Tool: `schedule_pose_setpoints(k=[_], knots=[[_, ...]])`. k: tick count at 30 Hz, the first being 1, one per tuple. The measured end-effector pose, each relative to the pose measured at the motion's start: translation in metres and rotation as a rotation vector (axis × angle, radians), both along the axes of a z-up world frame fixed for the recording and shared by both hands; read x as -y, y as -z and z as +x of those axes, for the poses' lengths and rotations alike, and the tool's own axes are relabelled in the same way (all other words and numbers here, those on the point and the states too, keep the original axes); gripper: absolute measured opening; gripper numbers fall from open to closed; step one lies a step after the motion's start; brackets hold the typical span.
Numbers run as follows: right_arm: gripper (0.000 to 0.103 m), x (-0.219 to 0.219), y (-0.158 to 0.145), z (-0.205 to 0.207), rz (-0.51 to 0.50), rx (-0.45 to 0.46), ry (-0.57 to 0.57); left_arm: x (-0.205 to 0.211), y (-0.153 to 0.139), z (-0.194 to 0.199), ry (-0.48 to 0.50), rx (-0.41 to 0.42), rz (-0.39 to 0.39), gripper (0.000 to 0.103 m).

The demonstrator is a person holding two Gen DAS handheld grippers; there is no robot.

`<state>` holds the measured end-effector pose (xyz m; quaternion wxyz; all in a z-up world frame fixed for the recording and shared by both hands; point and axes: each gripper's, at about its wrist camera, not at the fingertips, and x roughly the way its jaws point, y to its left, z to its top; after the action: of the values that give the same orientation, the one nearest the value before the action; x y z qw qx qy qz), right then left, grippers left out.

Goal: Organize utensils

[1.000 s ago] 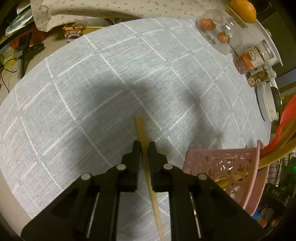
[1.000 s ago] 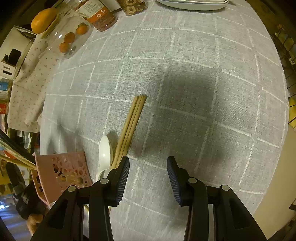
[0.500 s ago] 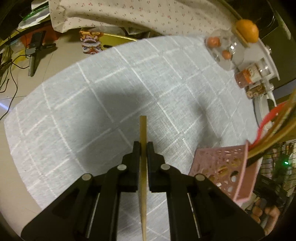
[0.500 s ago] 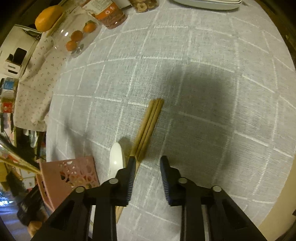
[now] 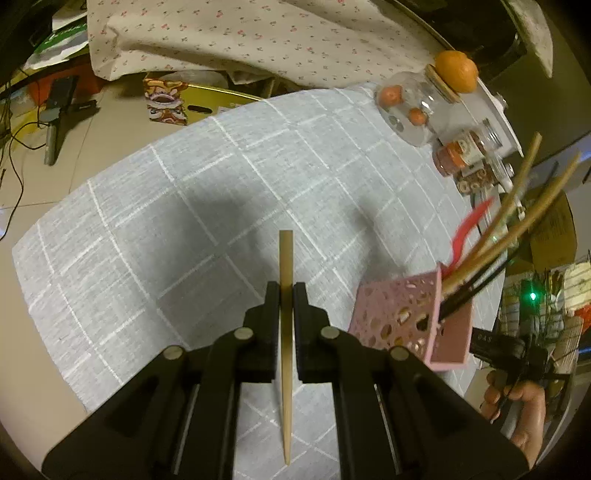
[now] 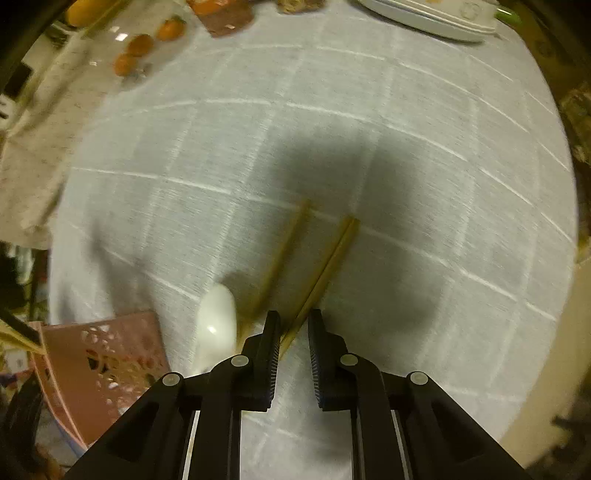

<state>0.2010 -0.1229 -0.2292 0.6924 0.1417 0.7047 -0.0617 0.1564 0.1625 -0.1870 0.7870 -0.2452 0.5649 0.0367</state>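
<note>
My left gripper [image 5: 285,291] is shut on a wooden chopstick [image 5: 285,254] and holds it above the grey checked tablecloth [image 5: 184,221]. A pink perforated utensil holder [image 5: 410,317] with several chopsticks and a red utensil in it stands to its right. My right gripper [image 6: 292,325] is narrowly open, its jaws around the near end of a pair of chopsticks [image 6: 328,262] lying on the cloth. A single chopstick [image 6: 286,251] and a white spoon [image 6: 216,321] lie just left of them. The holder [image 6: 99,365] shows at lower left.
A clear jar with small oranges [image 5: 410,110], spice jars [image 5: 461,155] and white plates [image 6: 424,18] stand along the far table edge. A floral cloth [image 5: 240,37] hangs beyond the table. A hand [image 5: 517,402] shows at lower right.
The left gripper has lifted and tilted up with its chopstick. The right gripper has moved down onto the chopsticks and narrowed; one chopstick has separated from the other two.
</note>
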Motion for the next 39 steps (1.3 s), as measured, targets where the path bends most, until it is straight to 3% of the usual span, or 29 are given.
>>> schedule_pose_setpoints(k=[4,10,15,18,22,31,39], knots=[[0.017,0.009,0.002,0.003,0.023,0.029,0.019,0.004,-0.010,-0.003,0.027,0.027,0.025,0.008],[0.018,-0.004,0.000,0.004,-0.042,0.102,-0.070,0.011,-0.024,-0.008,0.063,0.067,0.080,0.008],[0.006,0.005,-0.007,-0.007,0.047,0.145,-0.087,0.019,-0.043,-0.021,0.098,0.123,0.081,0.008],[0.005,0.012,-0.032,-0.014,0.122,0.215,-0.093,0.026,-0.061,-0.028,0.121,0.180,0.108,0.008],[0.005,0.011,-0.065,-0.027,0.133,0.304,-0.144,0.035,-0.083,-0.038,0.144,0.248,0.127,0.008],[0.005,0.013,-0.068,-0.028,0.113,0.314,-0.156,0.047,-0.103,-0.049,0.180,0.317,0.131,0.008],[0.005,-0.014,-0.147,-0.057,0.104,0.533,-0.271,0.052,-0.152,-0.068,0.229,0.464,0.141,0.008]])
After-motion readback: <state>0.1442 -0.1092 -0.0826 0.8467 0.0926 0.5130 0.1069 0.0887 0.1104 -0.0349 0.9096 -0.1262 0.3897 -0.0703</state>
